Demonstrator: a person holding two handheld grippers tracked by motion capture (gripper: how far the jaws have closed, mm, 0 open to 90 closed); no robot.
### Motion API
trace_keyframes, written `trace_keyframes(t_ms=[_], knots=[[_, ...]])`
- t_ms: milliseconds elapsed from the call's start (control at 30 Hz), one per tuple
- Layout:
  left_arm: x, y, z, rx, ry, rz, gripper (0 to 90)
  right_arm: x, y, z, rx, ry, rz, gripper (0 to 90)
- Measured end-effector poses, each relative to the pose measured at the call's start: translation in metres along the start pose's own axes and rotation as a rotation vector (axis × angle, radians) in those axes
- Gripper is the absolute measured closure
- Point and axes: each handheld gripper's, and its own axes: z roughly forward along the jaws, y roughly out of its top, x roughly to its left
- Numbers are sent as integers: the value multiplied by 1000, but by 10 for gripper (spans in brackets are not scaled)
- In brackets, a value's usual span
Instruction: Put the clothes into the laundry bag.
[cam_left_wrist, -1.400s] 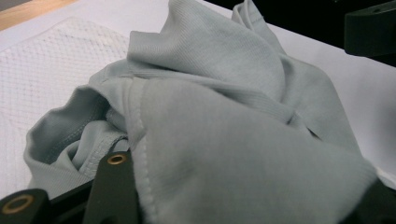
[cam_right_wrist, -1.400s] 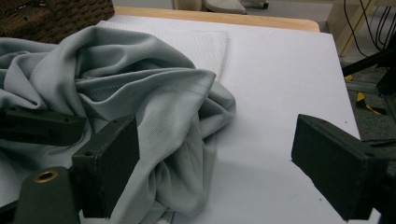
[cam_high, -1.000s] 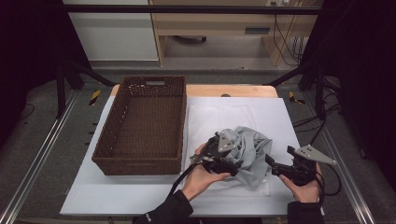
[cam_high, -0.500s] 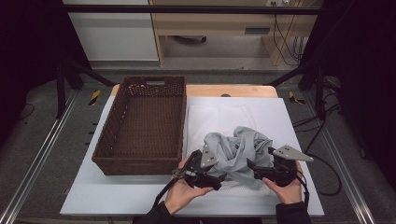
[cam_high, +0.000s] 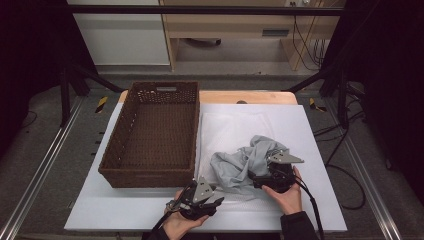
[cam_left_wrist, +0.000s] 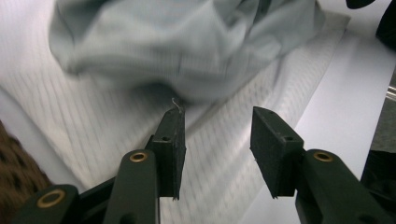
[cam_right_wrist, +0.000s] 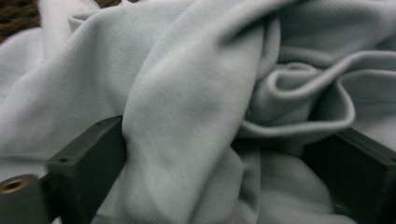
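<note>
— Where is the grey cloth (cam_high: 240, 165)?
— Bunched up on the white mat (cam_high: 225, 127), right of the basket (cam_high: 150, 135).
— And your grippers?
— Your left gripper (cam_high: 212, 200) gapes wide, holding nothing. Your right gripper (cam_high: 252, 180) has cloth folds between its spread jaws.

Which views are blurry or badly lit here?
High view: table well lit, edges of the room near black, detail soft. Left gripper view: grey cloth smeared by blur, while the left hand-held gripper jaws look sharper. Right gripper view: cloth folds close and soft, and the right hand-held gripper jaws are dim, hazy blocks with cloth between them.
</note>
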Motion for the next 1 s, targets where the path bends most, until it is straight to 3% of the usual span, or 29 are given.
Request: trace_keyframes(t_ms=[33, 100, 133, 167, 333, 367, 500, 567, 733, 800, 1000], knots=[[1, -4, 2, 21, 0, -8, 586, 0, -1, 1, -5, -9, -7, 148], [3, -7, 5, 34, 40, 7, 629, -1, -6, 4, -16, -30, 9, 262], [6, -7, 5, 18, -5, -22, 650, -3, -7, 6, -6, -30, 19, 327], [7, -7, 5, 14, -12, -30, 671, -4, -8, 7, 17, -42, 24, 417], [7, -6, 5, -10, 18, -11, 795, -8, -6, -2, 33, -59, 33, 715], [7, -7, 5, -8, 24, -12, 813, -10, -5, -4, 28, -58, 33, 734], [6, -7, 3, -11, 25, 0, 853, -19, -2, -27, -31, -136, 45, 750], [6, -7, 4, -9, 26, 0, 860, -28, -1, -45, -74, -154, 82, 755], [7, -9, 7, 9, 29, 2, 869, -48, -4, -68, -103, -241, 103, 757], [7, -9, 8, 9, 33, 2, 870, -52, -9, -67, -84, -254, 108, 755], [7, -12, 13, 24, 43, 7, 876, -63, -28, -36, 16, -272, 93, 677]])
